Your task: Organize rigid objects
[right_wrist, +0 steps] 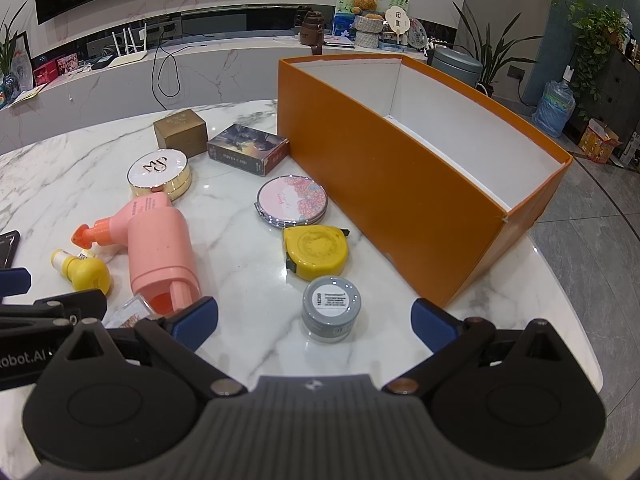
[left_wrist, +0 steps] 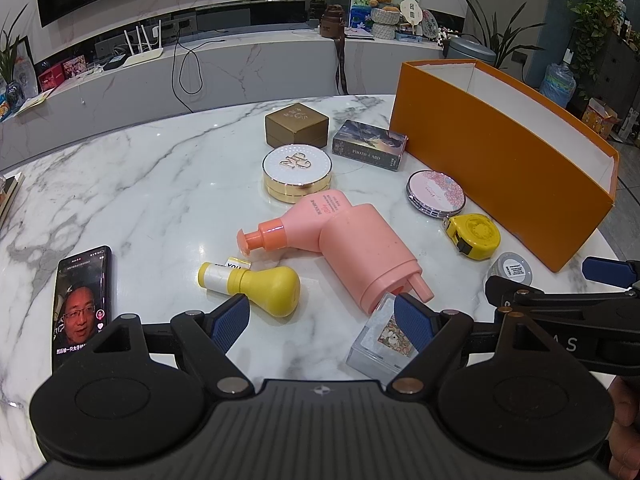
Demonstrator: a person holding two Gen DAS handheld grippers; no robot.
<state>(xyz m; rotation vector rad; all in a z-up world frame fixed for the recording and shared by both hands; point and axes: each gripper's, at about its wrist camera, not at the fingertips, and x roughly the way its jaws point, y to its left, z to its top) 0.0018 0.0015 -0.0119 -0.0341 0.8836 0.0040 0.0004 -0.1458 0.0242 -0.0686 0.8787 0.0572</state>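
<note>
Two hand-held grippers hover over a marble table (right_wrist: 248, 320) strewn with small hard items beside an empty orange box (right_wrist: 384, 184).

Right gripper (right_wrist: 316, 320) and left gripper (left_wrist: 322, 322) both have fingers apart, holding nothing. The grey jar (right_wrist: 331, 309), lower centre of the right view, looks light, stiff and smooth-sided; grip across its round wall. The box stands just right of it, with the table edge close beyond.

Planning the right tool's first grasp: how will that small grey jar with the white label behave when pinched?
The grey jar looks rigid and squat, standing upright, so it probably won't tip. Its round, glossy wall may slip or twist between flat pads. If knocked onto its side it could roll on the marble table.
</note>
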